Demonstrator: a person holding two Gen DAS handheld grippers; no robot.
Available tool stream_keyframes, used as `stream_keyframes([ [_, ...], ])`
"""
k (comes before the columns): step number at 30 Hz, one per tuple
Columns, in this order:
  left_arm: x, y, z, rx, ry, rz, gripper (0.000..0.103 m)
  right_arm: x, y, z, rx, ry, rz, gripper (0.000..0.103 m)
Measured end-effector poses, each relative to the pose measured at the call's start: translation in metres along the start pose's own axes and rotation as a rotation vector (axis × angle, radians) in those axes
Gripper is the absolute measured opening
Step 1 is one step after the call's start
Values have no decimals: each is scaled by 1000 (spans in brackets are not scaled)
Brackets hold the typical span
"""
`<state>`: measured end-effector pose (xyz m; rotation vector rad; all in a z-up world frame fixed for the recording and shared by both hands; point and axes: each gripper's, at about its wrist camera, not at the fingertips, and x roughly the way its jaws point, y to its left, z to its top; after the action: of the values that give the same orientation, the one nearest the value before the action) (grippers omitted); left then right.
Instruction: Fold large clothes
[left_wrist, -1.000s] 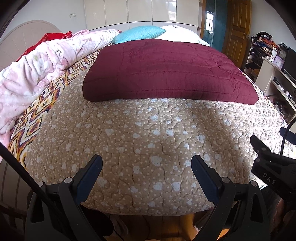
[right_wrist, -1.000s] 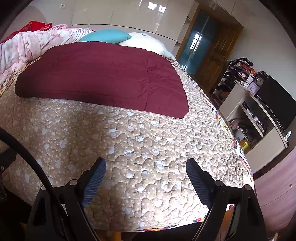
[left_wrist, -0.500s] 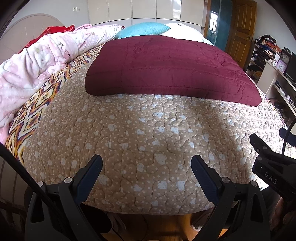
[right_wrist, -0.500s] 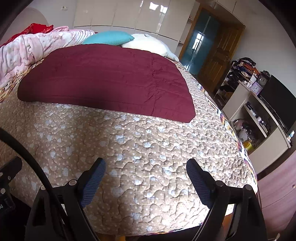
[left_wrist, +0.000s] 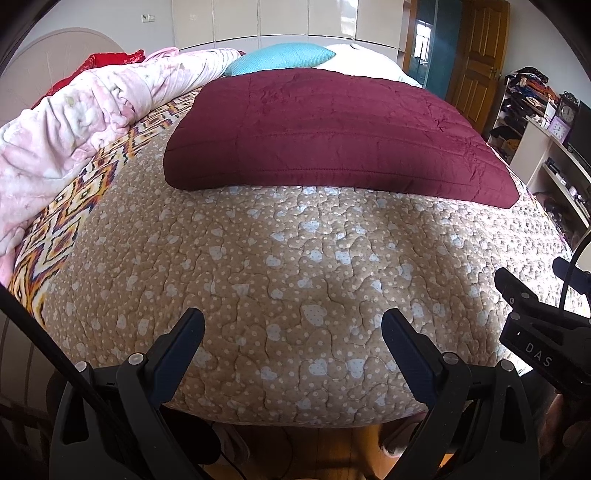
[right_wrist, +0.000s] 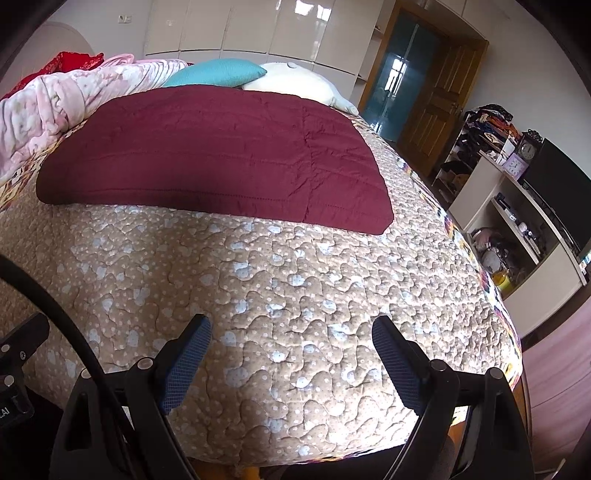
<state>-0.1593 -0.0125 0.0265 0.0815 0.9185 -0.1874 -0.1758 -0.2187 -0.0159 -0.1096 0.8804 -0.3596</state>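
Maroon quilted blanket (left_wrist: 332, 136) lying folded, flat, w/ stitched seams, mid bed (left_wrist: 295, 295), toward head edge. Left gripper (left_wrist: 291, 332) and right gripper (right_wrist: 291, 332) both spread, hovering at foot edge, pinching nothing.

The quilt (left_wrist: 332, 140) is plain maroon, lying on a tan bedspread (left_wrist: 295, 280) dotted white with pale blue hearts and an orange zigzag border (left_wrist: 70, 221). Behind are a pink floral blanket (left_wrist: 85, 110), a turquoise pillow (left_wrist: 280, 57) and a red cloth (right_wrist: 74, 61).

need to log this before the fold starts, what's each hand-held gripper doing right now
Left hand-held gripper: open, holding nothing.
Right hand-held gripper: open, holding nothing.
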Motion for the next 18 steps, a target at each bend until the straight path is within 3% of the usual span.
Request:
stream_keyframes([
  [18, 4, 3, 0, -10, 24, -7, 96, 1, 8, -2, -25, 8, 4, 92],
])
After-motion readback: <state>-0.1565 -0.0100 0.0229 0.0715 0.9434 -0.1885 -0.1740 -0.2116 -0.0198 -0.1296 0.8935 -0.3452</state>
